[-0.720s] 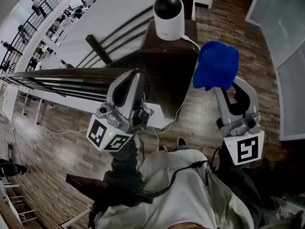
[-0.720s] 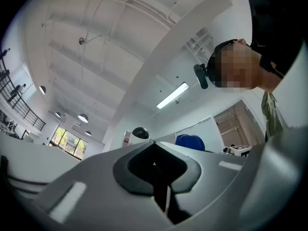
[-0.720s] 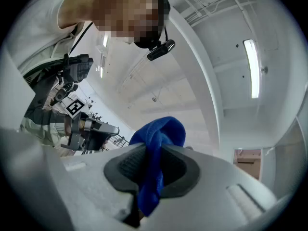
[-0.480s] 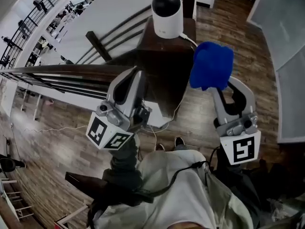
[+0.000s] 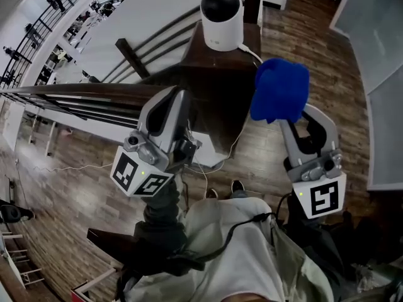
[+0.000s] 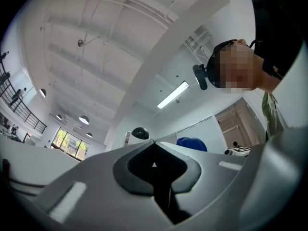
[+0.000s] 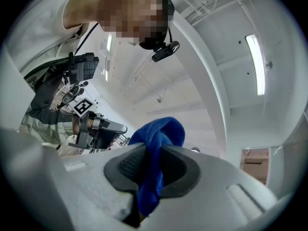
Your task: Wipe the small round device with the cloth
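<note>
The cloth [image 5: 280,88] is pinched in the right claw [image 5: 284,117] and is bunched up beyond its tips. The left claw [image 5: 178,98] is pressed together, with nothing held. The device [image 5: 221,17] is seen ahead of both claws, between them and apart from each, on a dark tabletop [image 5: 214,74]. It is not touched by the cloth.

Both grippers are pointing up and forward from the person's body, standing well apart. The left gripper [image 5: 178,99] is holding its jaws pressed together with nothing between them. The right gripper [image 7: 154,150] is clamping a blue cloth [image 5: 280,90] — its folds are bulging out above the jaw tips.
</note>
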`<state>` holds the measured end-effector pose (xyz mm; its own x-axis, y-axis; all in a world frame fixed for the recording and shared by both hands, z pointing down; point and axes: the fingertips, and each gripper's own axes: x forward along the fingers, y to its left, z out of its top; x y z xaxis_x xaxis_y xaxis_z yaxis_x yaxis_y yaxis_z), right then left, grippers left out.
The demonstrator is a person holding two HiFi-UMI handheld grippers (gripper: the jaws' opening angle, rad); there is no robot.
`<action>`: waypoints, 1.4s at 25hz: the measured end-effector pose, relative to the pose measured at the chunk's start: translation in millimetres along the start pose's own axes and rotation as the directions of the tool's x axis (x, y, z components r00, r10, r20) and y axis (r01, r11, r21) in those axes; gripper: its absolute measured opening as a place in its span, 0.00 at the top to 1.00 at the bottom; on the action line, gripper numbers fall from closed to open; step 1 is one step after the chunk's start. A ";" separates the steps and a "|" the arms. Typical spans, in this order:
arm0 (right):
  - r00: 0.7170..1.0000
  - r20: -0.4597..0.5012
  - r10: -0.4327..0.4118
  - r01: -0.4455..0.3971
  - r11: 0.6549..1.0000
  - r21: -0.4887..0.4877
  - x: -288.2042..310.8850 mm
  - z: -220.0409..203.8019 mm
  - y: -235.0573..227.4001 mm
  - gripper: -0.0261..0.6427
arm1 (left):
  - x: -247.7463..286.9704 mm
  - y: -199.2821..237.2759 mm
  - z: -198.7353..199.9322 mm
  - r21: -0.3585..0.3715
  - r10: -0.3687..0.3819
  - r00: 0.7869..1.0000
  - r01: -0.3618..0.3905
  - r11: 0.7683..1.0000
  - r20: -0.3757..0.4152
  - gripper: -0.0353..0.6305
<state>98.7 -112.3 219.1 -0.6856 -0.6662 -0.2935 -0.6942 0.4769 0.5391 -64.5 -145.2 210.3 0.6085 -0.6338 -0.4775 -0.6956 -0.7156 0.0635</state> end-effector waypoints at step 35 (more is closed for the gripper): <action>0.977 -0.200 -0.067 -0.004 0.941 -0.337 127.8 14.5 -99.3 0.88 | 8.6 44.1 17.5 0.000 -0.017 1.000 0.017 1.000 -0.015 0.94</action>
<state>76.9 -236.5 116.6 -0.5794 -0.7981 -0.1654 -0.5769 0.2583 0.7749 -96.6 -177.0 193.7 0.6263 -0.6256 -0.4652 -0.6849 -0.7265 0.0550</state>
